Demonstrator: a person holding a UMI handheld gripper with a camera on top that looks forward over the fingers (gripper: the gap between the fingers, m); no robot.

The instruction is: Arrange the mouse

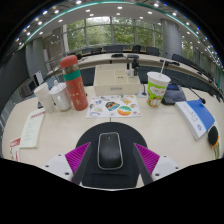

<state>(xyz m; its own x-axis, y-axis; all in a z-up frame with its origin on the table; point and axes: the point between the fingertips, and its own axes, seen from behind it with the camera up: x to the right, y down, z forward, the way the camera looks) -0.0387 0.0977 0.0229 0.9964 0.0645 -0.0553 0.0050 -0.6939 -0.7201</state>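
A: We had the gripper [110,160] spread open, the mouse [110,150] sitting between its fingers, gaps both sides.

B: Right, we needed to centre on the mouse, then close evenly.

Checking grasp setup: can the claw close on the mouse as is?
Probably yes. The mouse lies on its dark mat between the open claw fingers, with a gap each side and nothing between the pads and its flanks.
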